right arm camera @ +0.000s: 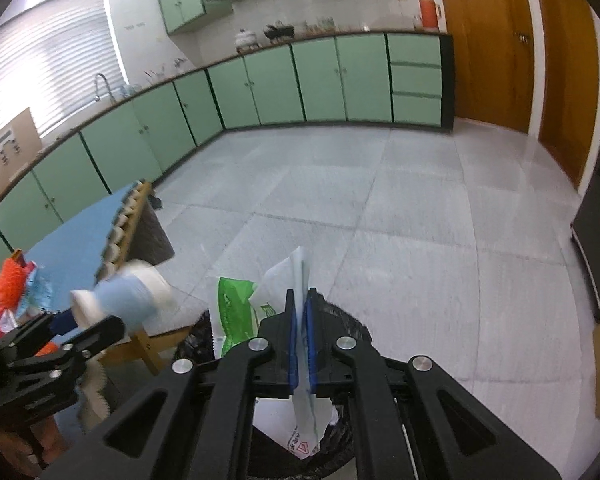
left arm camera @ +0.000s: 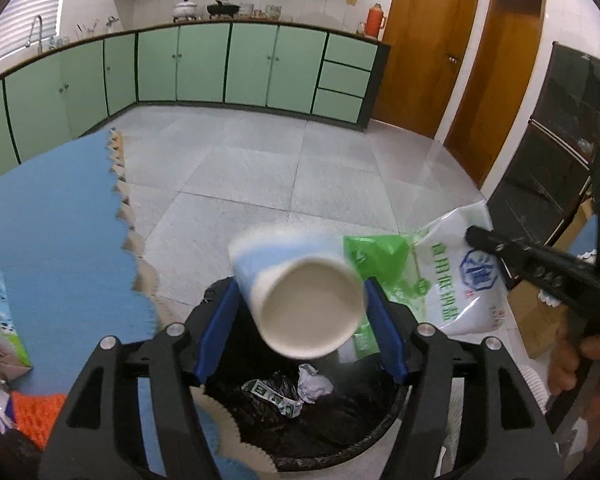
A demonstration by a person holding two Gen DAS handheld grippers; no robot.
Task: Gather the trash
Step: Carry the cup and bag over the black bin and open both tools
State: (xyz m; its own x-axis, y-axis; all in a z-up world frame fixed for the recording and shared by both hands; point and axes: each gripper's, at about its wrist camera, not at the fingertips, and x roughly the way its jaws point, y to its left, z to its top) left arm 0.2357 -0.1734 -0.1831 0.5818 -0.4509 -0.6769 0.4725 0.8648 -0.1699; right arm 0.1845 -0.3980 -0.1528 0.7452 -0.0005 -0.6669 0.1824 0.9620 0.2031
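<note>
A white and light-blue paper cup (left arm camera: 304, 296) lies on its side between the blue pads of my left gripper (left arm camera: 300, 320), its open mouth towards the camera, blurred, over the black-lined trash bin (left arm camera: 332, 432). The jaws stand wider than the cup, with gaps at both sides. The cup (right arm camera: 128, 300) also shows in the right wrist view at the left gripper's tips. My right gripper (right arm camera: 300, 312) is shut on a white and green plastic bag (right arm camera: 300, 420), held above the bin (right arm camera: 344, 328). The bag (left arm camera: 452, 280) hangs right of the cup.
Crumpled paper (left arm camera: 314, 386) and a wrapper (left arm camera: 276, 394) lie in the bin. A blue-topped table (left arm camera: 52, 240) to the left holds an orange item (left arm camera: 32, 412) and packaging (left arm camera: 0, 320). Cardboard box (left arm camera: 540, 320) at right, grey tiled floor (right arm camera: 380, 220) and green cabinets (left arm camera: 220, 64) beyond.
</note>
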